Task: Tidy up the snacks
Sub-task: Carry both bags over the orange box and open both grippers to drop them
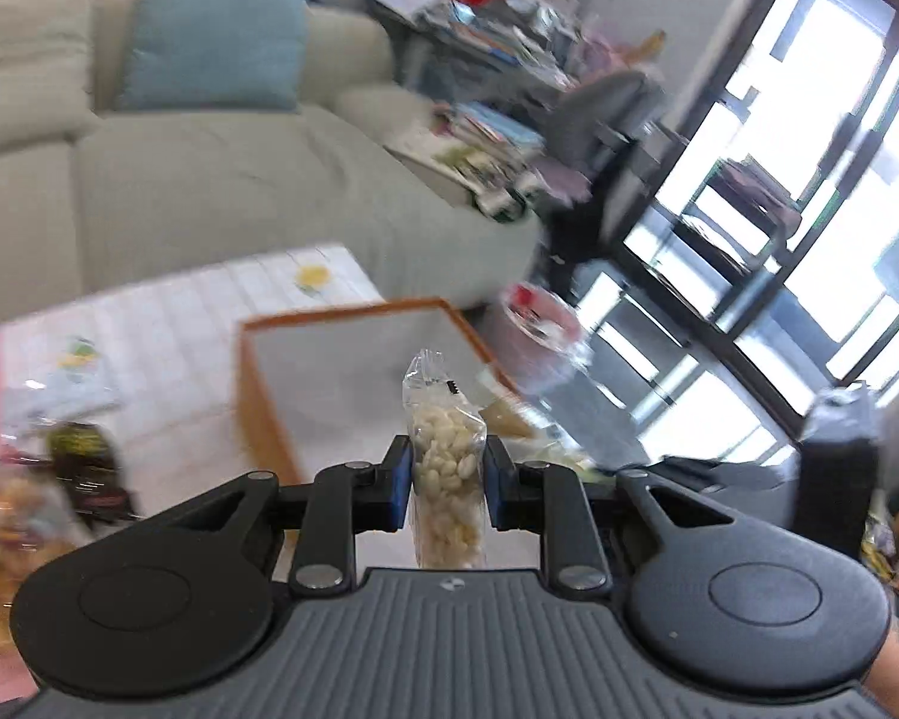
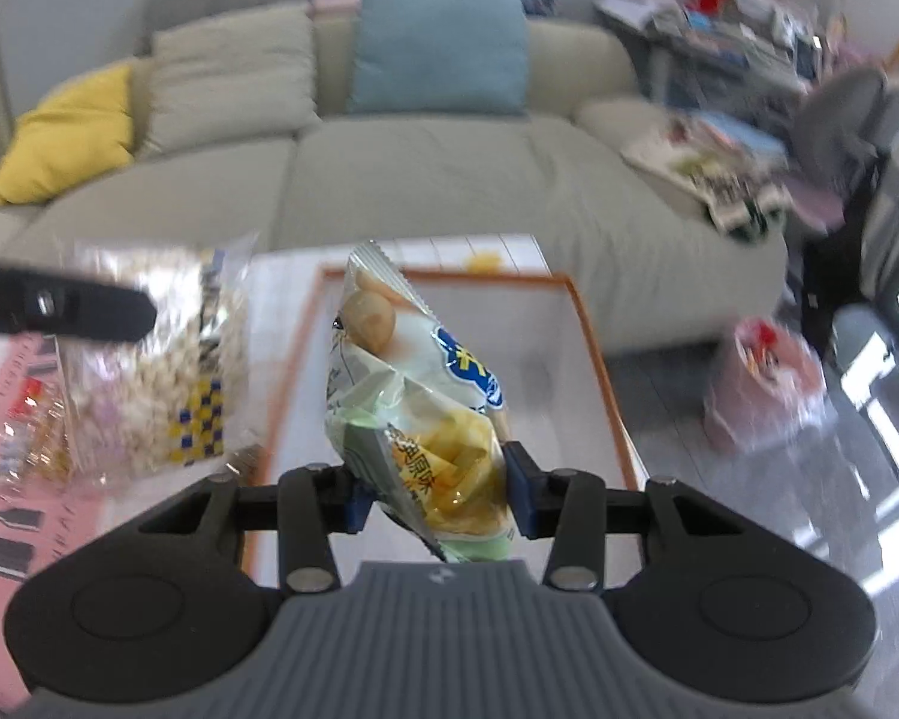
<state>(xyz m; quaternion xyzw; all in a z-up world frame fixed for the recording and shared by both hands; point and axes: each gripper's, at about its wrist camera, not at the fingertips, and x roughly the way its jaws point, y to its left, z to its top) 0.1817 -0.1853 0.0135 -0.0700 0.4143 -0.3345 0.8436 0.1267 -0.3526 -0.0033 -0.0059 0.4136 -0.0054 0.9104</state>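
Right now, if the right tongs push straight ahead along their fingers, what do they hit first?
Probably the tray. The right tongs, shut on a snack bag, point over its grey inside, orange rim ahead. Past that comes the sofa. Depth is unclear, so they might pass above the tray.

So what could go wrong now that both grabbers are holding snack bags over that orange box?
The left hand-held gripper pinches the thin clear packet of white puffs across its middle, so the puffs might get crushed. The right hand-held gripper holds the green and yellow snack bag only at its lower end, so the bag leans and could slip out, perhaps missing the orange-rimmed box. Both views are blurred, which suggests fast movement, so the grippers could bump.
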